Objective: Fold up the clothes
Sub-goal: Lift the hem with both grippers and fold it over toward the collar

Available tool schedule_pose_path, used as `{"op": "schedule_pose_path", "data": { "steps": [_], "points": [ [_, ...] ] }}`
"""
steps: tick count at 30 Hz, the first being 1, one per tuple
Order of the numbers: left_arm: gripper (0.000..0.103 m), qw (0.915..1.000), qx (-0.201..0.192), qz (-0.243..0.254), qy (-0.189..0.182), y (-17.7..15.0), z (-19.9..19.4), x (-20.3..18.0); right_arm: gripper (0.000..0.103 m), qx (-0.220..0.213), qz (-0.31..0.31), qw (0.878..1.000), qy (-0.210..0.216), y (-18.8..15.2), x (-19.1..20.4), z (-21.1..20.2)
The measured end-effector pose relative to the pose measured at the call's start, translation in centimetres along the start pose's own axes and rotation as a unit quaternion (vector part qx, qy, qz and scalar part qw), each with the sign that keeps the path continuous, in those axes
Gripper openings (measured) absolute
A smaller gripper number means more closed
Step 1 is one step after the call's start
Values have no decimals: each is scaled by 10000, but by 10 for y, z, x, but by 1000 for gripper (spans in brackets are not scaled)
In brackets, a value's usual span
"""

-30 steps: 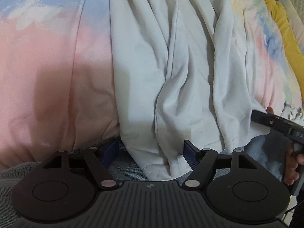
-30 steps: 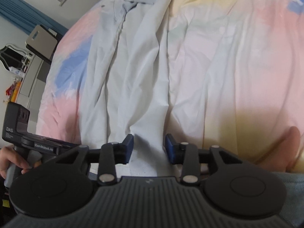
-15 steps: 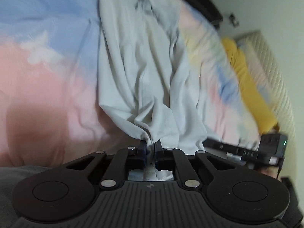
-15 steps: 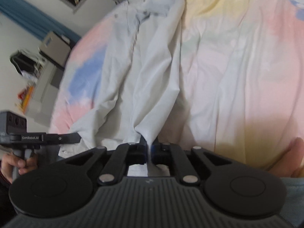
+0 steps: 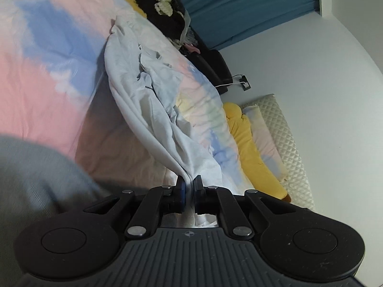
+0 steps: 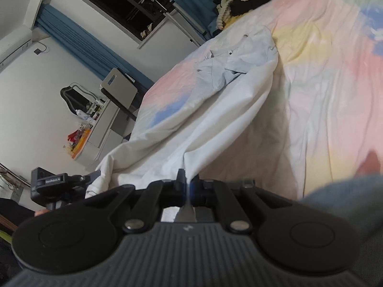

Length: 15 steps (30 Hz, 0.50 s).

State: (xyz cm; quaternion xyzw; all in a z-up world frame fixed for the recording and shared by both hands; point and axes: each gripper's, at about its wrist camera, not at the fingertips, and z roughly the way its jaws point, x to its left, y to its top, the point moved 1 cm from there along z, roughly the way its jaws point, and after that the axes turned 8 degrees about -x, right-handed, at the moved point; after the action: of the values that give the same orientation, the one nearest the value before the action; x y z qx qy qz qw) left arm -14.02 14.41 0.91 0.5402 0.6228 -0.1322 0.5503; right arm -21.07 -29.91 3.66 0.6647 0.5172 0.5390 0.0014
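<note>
On pastel bedspread (image 5: 43,76), lengthwise: pale shirt (image 5: 148,110), collar end far, hem end lifted off the bed. Left gripper (image 5: 189,189): closed tight on one hem corner, cloth bunched between pads. Right gripper (image 6: 188,184): likewise clamped on the other hem corner, thin fold pinched.

Handling, judged: light, limp, thin woven fabric; creases readily, sags between grips, not fragile, little slip risk while pinched. Best holds: hem corners as now, later shoulders or collar.

Edges and room: open bedspread either side of shirt; dark clothes heap (image 5: 162,7) beyond collar; yellow cushion (image 5: 251,153) and wall on one side; bed edge and desk (image 6: 103,129) on the other.
</note>
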Motion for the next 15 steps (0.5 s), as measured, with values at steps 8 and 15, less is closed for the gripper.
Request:
{"op": "schedule_pose_path", "data": {
  "steps": [8, 15],
  "points": [
    [8, 9979, -447, -458, -125, 44, 36, 10, 4, -435, 681, 9967, 35, 26, -23, 27],
    [8, 9931, -963, -628, 221, 132, 125, 9, 5, -1108, 1453, 9832, -34, 121, -69, 116]
  ]
}}
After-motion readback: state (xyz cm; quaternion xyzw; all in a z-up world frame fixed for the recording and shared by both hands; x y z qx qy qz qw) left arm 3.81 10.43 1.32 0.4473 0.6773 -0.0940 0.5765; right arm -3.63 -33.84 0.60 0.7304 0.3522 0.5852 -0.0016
